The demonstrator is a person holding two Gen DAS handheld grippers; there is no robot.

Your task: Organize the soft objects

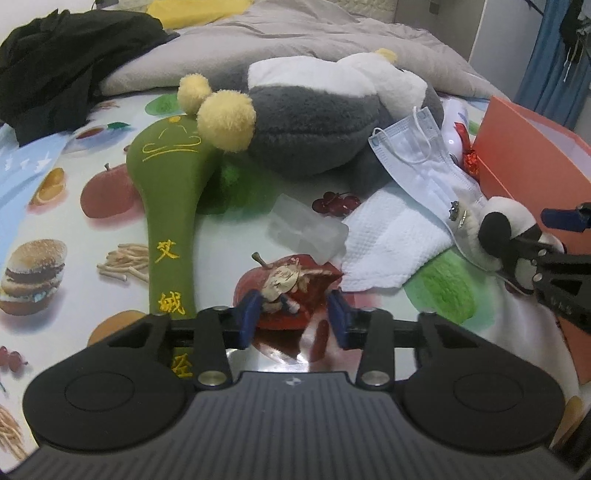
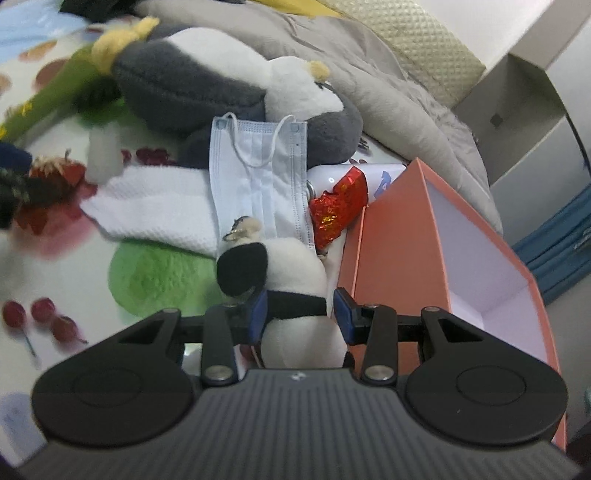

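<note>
My left gripper [image 1: 295, 314] hangs low over the fruit-print sheet [image 1: 92, 155] with a tiny doll [image 1: 282, 282] with a beige head between its blue pads. The left pad touches the doll and a gap shows at the right pad. My right gripper [image 2: 300, 314] is shut on a small black-and-white panda plush [image 2: 291, 269] beside the orange box [image 2: 399, 258]. The left wrist view shows that panda [image 1: 506, 221] at the right edge. Behind lie a big grey-and-white plush bird [image 1: 314, 122], a green plush paddle [image 1: 170, 206], a face mask [image 1: 417, 155] and a white cloth [image 1: 391, 243].
The orange box stands open, white inside, at the bed's right side. A clear plastic case [image 1: 306, 229], a red foil sweet [image 2: 338, 206] and a white bottle [image 2: 369, 173] lie among the soft things. Black clothing [image 1: 62, 62] and a grey duvet [image 1: 295, 33] fill the back.
</note>
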